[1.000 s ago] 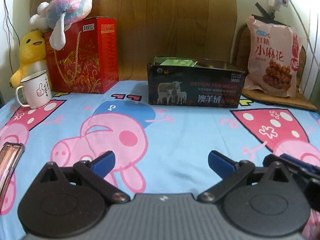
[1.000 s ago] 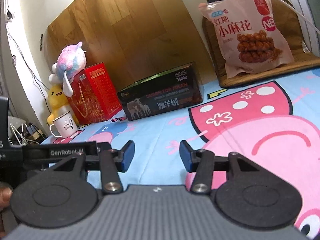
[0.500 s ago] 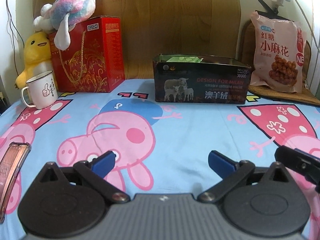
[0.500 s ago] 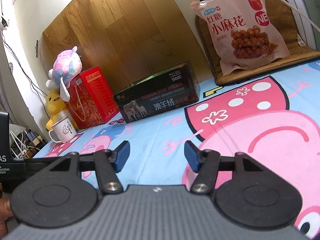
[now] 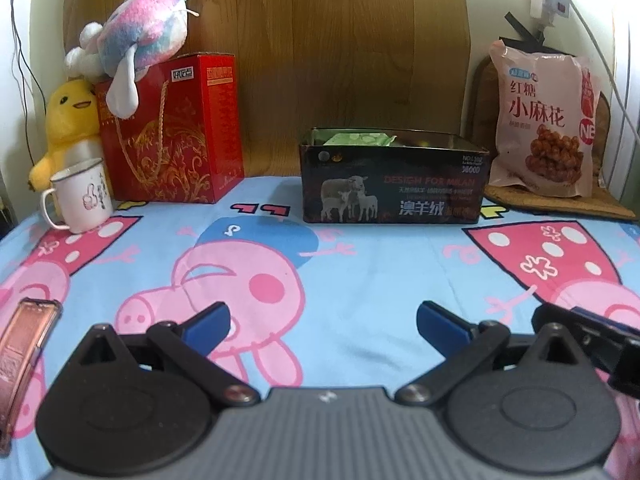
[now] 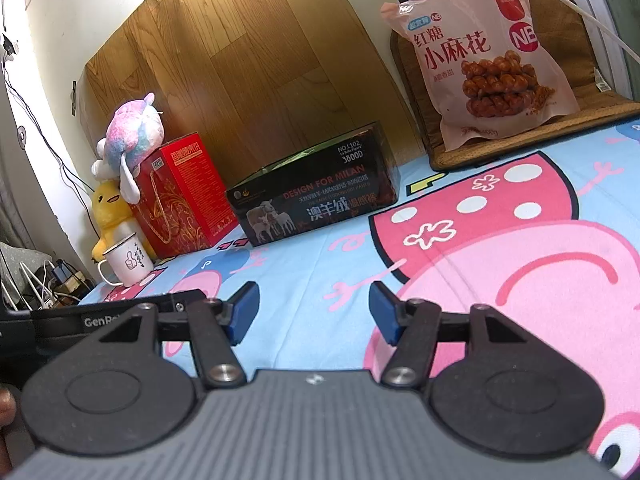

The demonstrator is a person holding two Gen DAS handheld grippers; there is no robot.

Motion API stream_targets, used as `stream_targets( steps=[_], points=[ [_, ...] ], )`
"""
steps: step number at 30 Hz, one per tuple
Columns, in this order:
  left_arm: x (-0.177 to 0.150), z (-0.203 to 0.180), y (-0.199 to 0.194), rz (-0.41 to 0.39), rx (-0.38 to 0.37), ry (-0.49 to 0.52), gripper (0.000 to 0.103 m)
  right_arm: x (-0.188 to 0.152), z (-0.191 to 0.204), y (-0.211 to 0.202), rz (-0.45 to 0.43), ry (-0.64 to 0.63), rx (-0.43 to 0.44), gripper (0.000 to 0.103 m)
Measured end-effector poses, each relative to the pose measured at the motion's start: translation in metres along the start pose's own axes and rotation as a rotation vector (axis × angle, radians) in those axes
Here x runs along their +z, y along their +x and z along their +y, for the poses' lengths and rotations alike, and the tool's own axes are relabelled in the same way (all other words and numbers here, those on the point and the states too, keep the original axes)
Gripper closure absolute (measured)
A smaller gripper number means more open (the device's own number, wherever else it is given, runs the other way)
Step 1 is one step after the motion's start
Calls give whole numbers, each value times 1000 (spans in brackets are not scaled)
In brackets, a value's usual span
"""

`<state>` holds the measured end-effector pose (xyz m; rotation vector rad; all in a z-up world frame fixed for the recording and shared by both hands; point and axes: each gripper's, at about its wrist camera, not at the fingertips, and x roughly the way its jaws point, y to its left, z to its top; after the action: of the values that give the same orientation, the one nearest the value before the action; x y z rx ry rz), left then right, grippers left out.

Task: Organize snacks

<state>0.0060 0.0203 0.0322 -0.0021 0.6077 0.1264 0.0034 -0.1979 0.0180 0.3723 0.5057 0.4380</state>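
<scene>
A dark open box (image 5: 390, 178) printed with sheep stands at the back of the cartoon-print sheet, with a green packet (image 5: 358, 140) showing inside it. It also shows in the right wrist view (image 6: 316, 196). A pink snack bag (image 5: 544, 120) leans upright at the back right on a brown mat; it also shows in the right wrist view (image 6: 480, 52). My left gripper (image 5: 322, 324) is open and empty, low over the sheet, well short of the box. My right gripper (image 6: 312, 310) is open and empty, to the right of the left one.
A red gift box (image 5: 172, 128) stands at the back left with a pink plush (image 5: 136, 44) on top, a yellow duck plush (image 5: 66, 120) and a white mug (image 5: 80, 196) beside it. A phone-like case (image 5: 20, 352) lies at the left edge. A wooden board (image 5: 320, 40) backs the scene.
Both grippers have drawn back slightly and tilted up, so the box and bag sit a little farther off. The right gripper's jaws have opened wider. Nothing on the sheet has moved.
</scene>
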Motion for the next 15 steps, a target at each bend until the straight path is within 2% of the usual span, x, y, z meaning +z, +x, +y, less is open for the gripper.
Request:
stream_targets(
  steps=[15],
  points=[
    [0, 3, 1, 6, 72, 6, 0, 0, -1, 0, -3, 2, 1, 37]
  ],
)
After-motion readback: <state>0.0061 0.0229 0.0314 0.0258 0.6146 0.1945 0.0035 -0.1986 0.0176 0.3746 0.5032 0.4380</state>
